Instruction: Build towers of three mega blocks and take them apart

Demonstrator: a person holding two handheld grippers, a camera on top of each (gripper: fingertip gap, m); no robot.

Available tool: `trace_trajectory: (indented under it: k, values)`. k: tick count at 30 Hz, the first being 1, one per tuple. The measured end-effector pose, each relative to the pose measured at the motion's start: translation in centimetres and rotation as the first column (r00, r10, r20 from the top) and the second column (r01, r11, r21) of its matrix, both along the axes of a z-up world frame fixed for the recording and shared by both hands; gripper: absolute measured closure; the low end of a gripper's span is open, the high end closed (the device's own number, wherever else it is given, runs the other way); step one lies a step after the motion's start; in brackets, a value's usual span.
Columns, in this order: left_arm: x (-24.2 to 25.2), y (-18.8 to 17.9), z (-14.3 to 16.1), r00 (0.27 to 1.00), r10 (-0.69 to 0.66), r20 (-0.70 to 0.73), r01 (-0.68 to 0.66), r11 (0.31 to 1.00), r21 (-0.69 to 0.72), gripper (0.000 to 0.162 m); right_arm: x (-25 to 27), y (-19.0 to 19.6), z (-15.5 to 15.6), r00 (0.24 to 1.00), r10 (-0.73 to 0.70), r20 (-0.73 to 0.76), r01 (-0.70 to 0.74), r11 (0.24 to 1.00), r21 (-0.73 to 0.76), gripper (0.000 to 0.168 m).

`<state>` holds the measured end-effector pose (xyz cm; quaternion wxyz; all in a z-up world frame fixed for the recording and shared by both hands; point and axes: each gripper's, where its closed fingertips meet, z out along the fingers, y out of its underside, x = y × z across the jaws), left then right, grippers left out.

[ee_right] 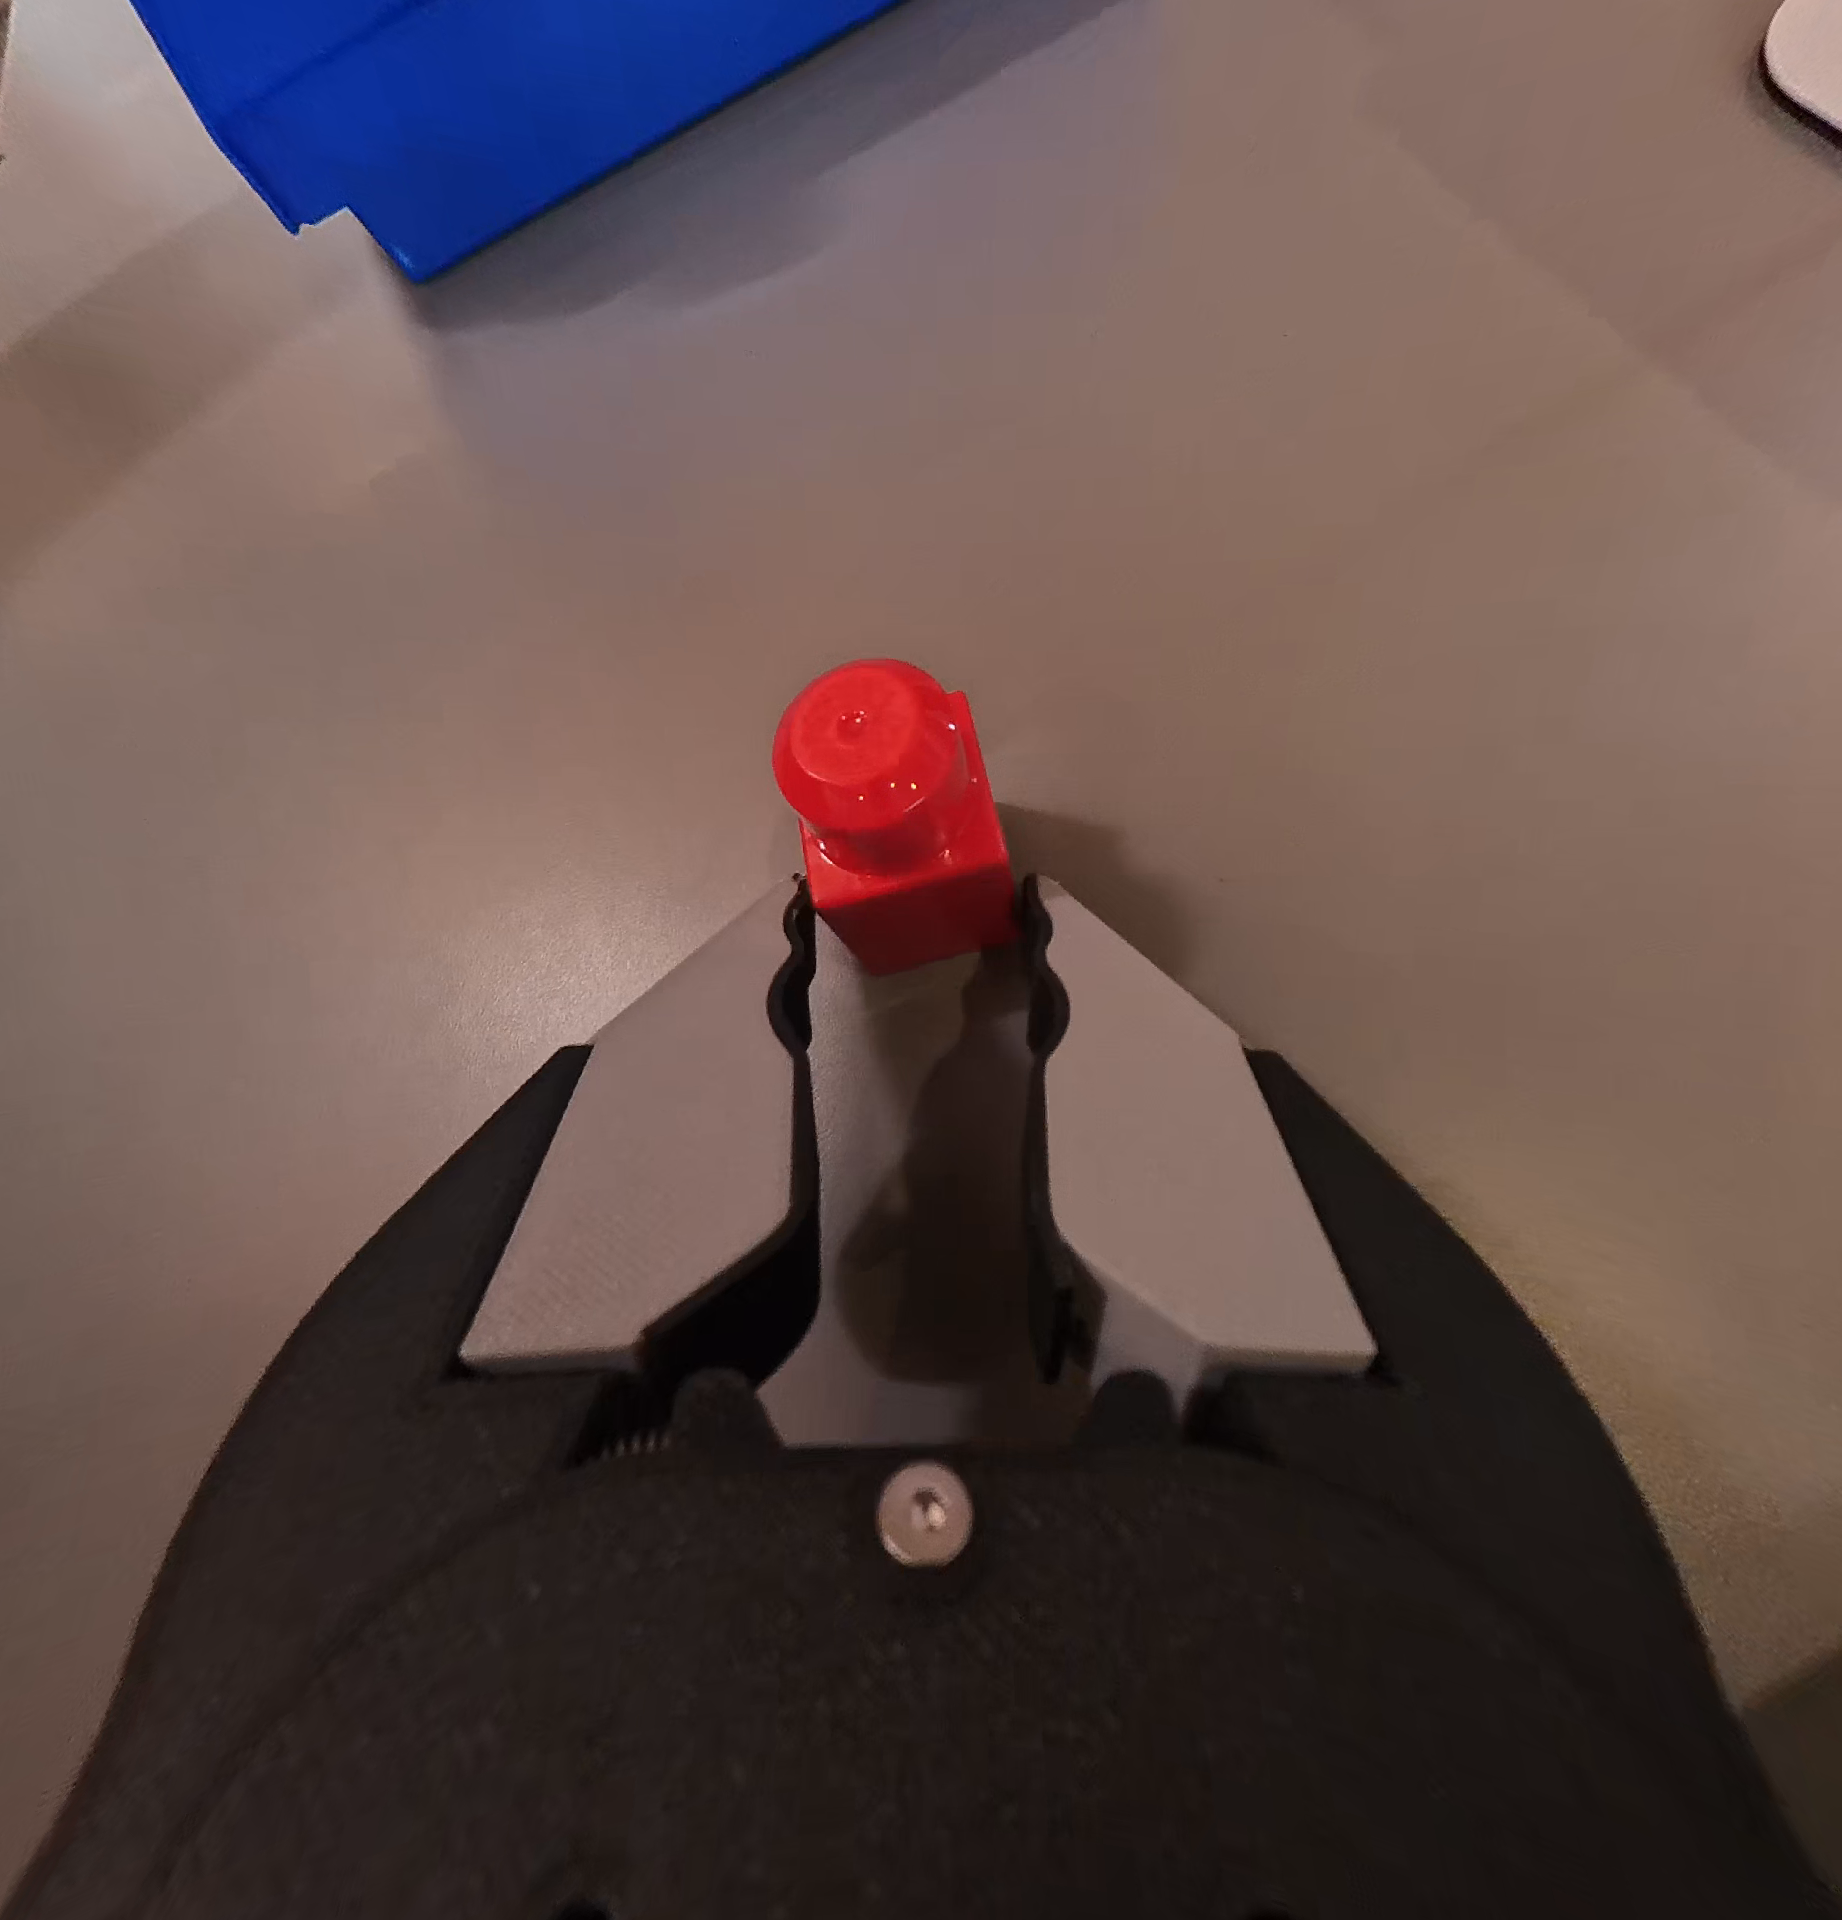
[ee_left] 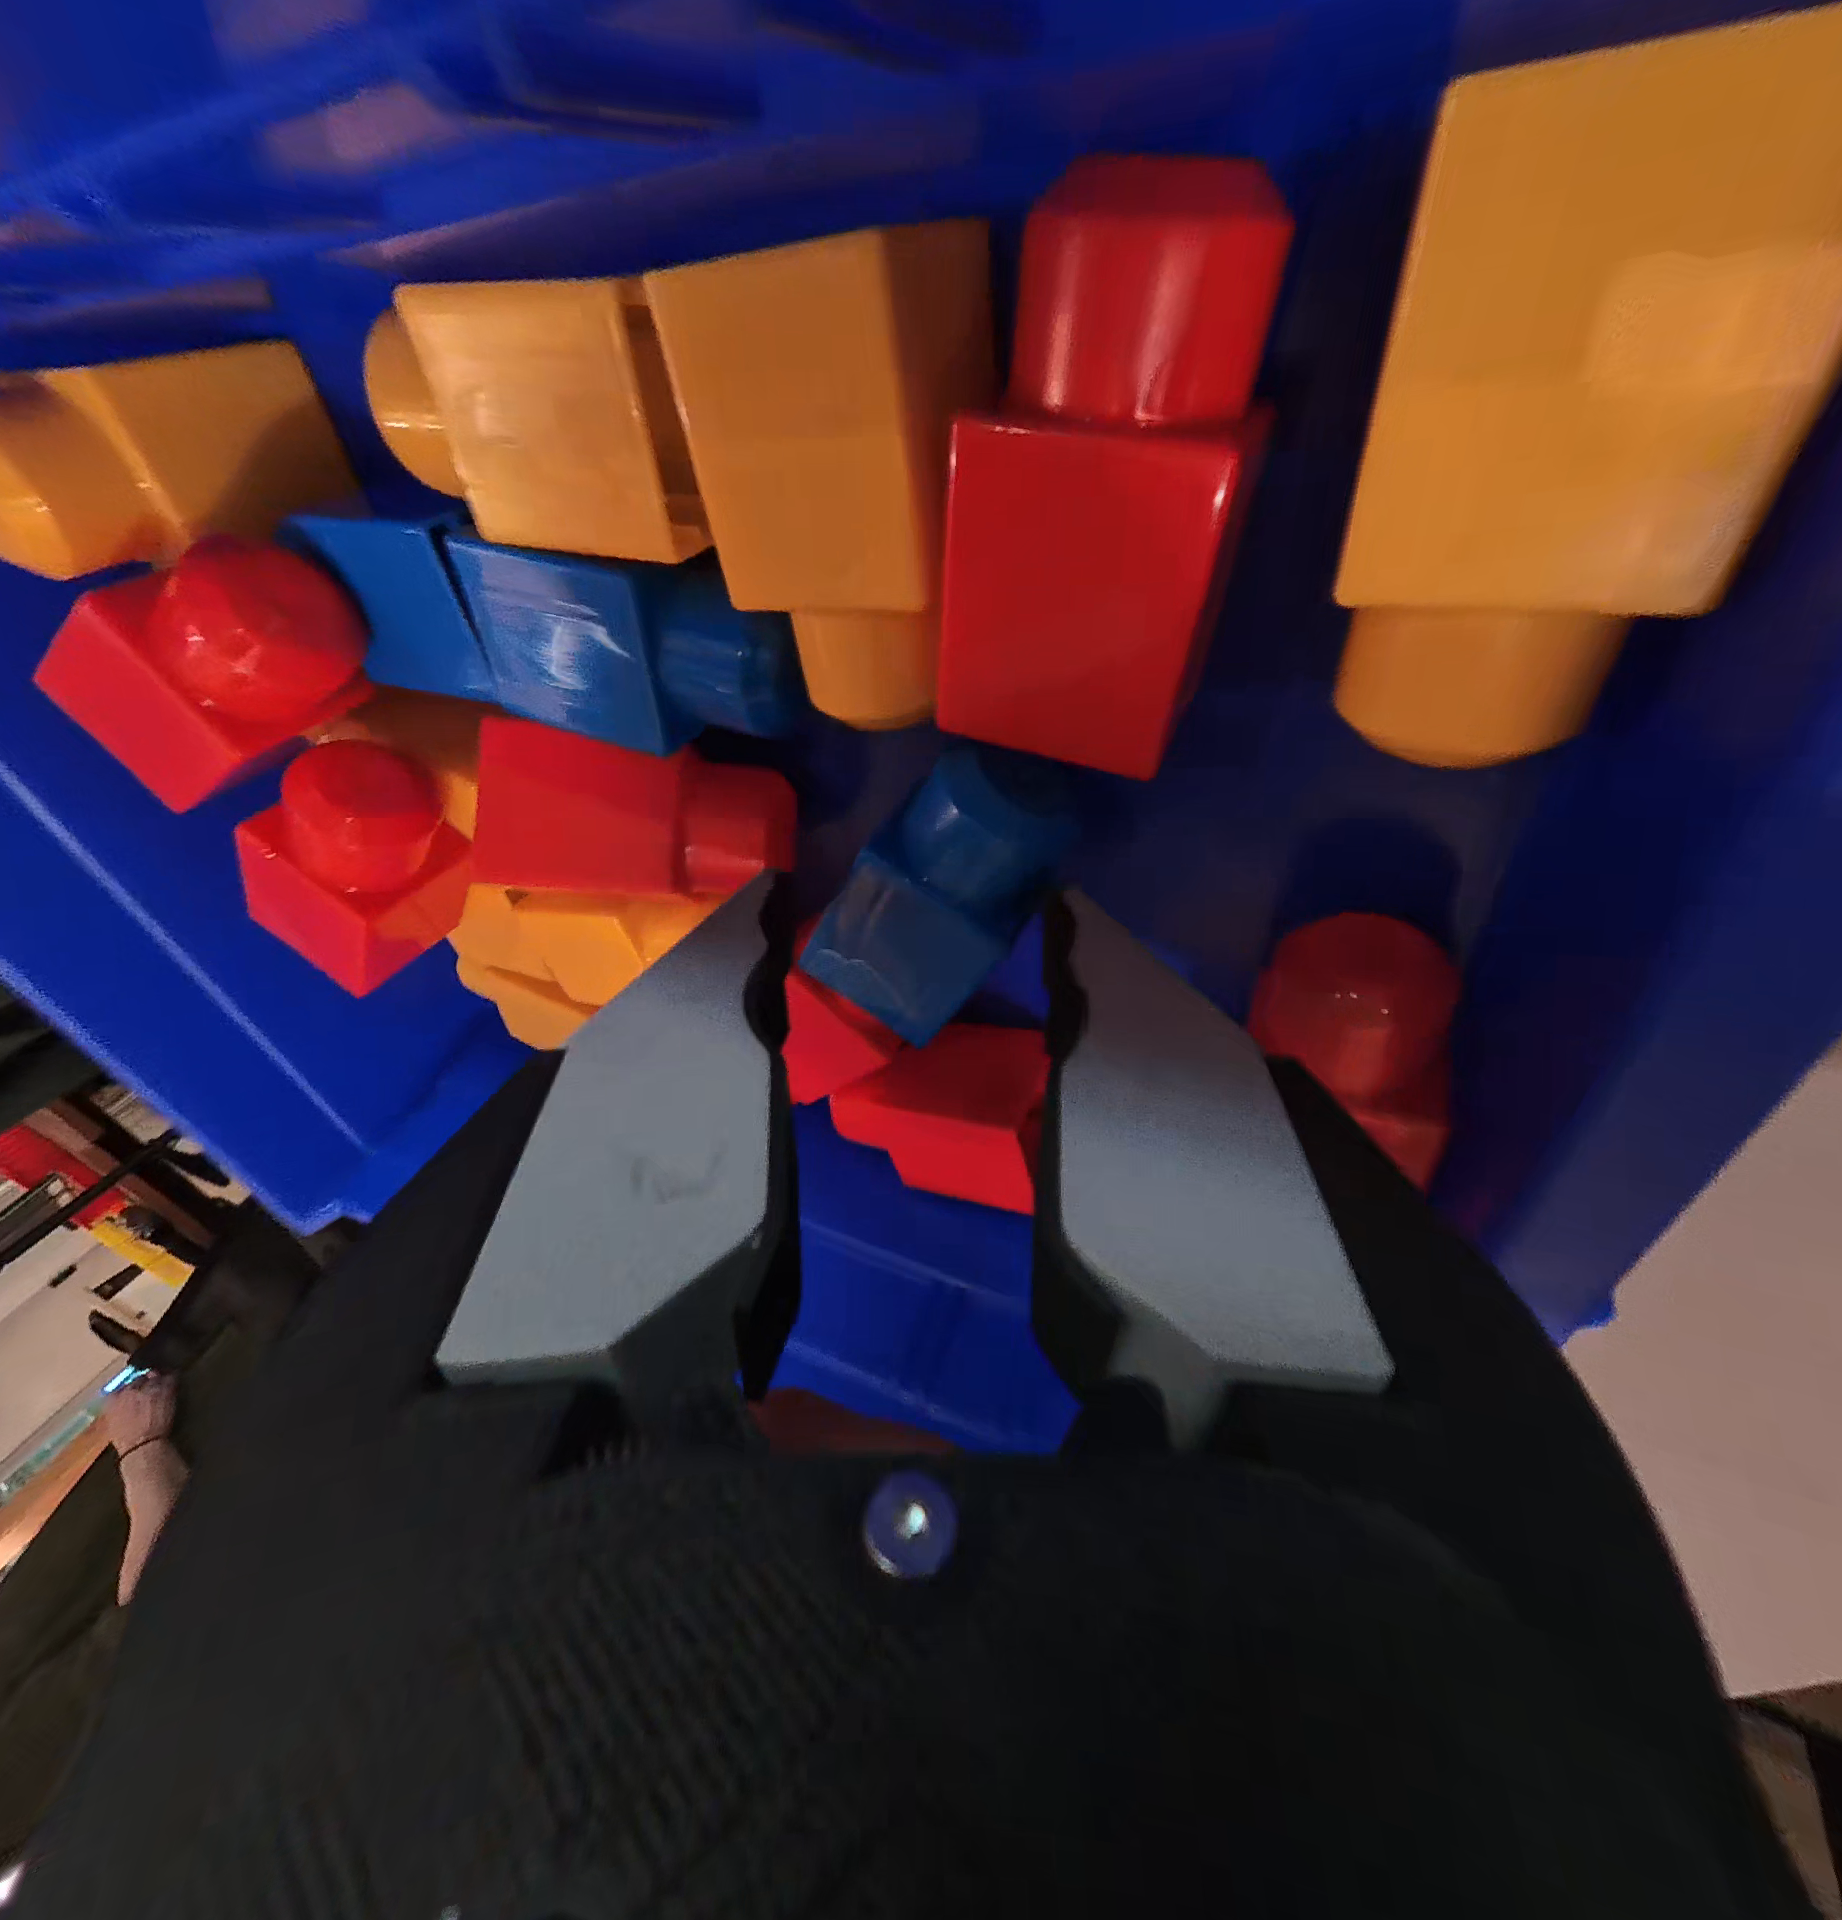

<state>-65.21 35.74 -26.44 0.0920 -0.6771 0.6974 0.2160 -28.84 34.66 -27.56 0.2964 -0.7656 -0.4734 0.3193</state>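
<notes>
Centrally, the blue bin (ee_left: 200,1049) holds red, yellow and blue blocks; the left gripper (ee_left: 912,935) straddles a blue block (ee_left: 927,914), parted. Right gripper (ee_right: 912,914) clasps a red block (ee_right: 901,831).

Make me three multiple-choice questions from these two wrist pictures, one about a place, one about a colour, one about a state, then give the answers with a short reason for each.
1. Where do the loose plastic blocks lie?
A. in the blue plastic bin
B. on a white plate
C. on the floor

2. What colour is the single-stud block at the right tongs?
A. yellow
B. red
C. green

3. How do the left tongs stand?
A. shut on a yellow block
B. open over the pile
C. out of view

Answers:
1 A: the blue plastic bin walls surround the pile.
2 B: the block between the right tongs is red.
3 B: the left tongs show a gap, with a tilted blue block between the tips, ungripped.
</notes>
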Motion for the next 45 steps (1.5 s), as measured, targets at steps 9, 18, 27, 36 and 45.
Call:
trace_trajectory:
  k: [9,18,27,36,45]
  values:
    - [-0.7,-0.7,-0.8,0.996,0.094,0.009,-0.092,0.988,-0.122,0.121,0.1,0.2,0.3,0.999,-0.014,-0.035,0.012,0.999,-0.035,0.132]
    - [6.4,-0.7,10.3,0.851,0.059,0.522,-0.137,0.984,0.113,0.121,-0.2,-0.6,1.5,0.994,0.037,-0.100,-0.036,0.999,0.014,0.131]
    - [27.4,-6.6,19.7,-0.012,0.047,0.999,0.059,0.997,-0.047,0.122,-1.0,-3.2,7.2,0.932,0.192,-0.308,-0.117,0.962,0.248,0.126]
    - [35.6,-4.4,15.6,-0.340,0.365,0.866,0.244,0.924,-0.294,0.122,0.5,-3.6,11.5,0.890,0.168,-0.425,-0.015,0.940,0.341,0.116]
    - [37.0,-4.8,11.5,-0.223,0.448,0.866,0.274,0.881,-0.385,0.122,-0.3,-3.7,10.6,0.886,0.196,-0.420,-0.050,0.941,0.334,0.127]
